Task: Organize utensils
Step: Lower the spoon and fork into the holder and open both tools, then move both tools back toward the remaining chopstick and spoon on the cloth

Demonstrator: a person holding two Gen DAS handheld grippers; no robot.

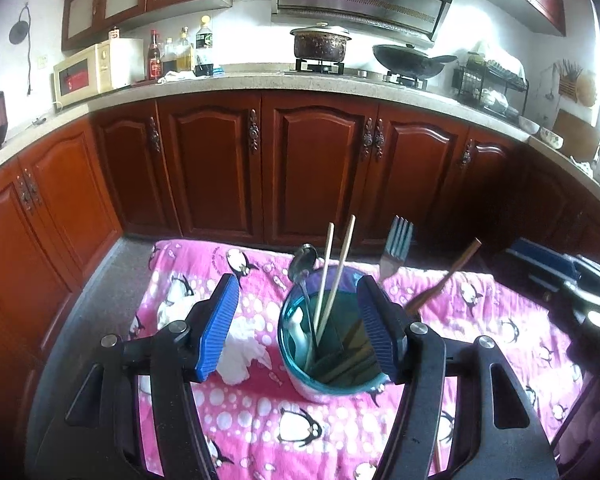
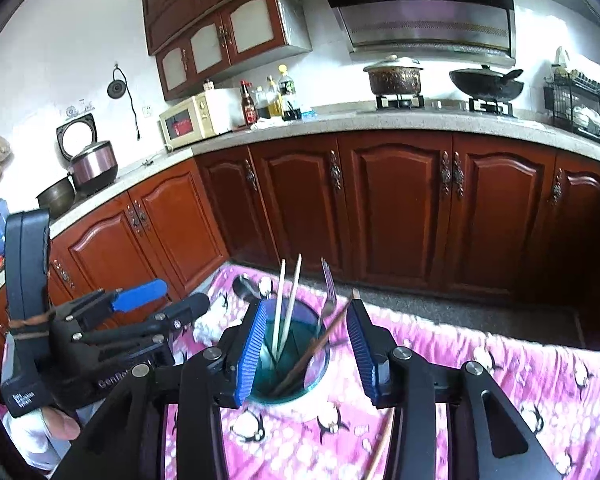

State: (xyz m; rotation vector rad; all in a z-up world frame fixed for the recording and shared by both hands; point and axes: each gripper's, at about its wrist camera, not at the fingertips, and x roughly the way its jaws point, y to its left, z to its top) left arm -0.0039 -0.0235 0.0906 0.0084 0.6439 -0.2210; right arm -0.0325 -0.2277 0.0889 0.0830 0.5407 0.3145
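Nearly done: cup (image 1: 332,344) on the pink cloth (image 1: 260,412) already holds chopsticks (image 1: 334,276), spoon (image 1: 302,266), fork (image 1: 396,246), dark stick. One stick (image 2: 382,446) remains loose below. Your left gripper (image 1: 300,326) and right gripper (image 2: 306,354) both gape, empty.

Count on the pink cloth (image 1: 260,412): one teal cup (image 1: 328,364). Standing in the cup: two pale chopsticks (image 1: 342,258), one spoon (image 1: 303,266), one fork (image 1: 396,246), one brown chopstick (image 1: 458,264). One more brown chopstick (image 2: 382,446) lies on the cloth. One white tissue (image 1: 240,354) beside the cup.
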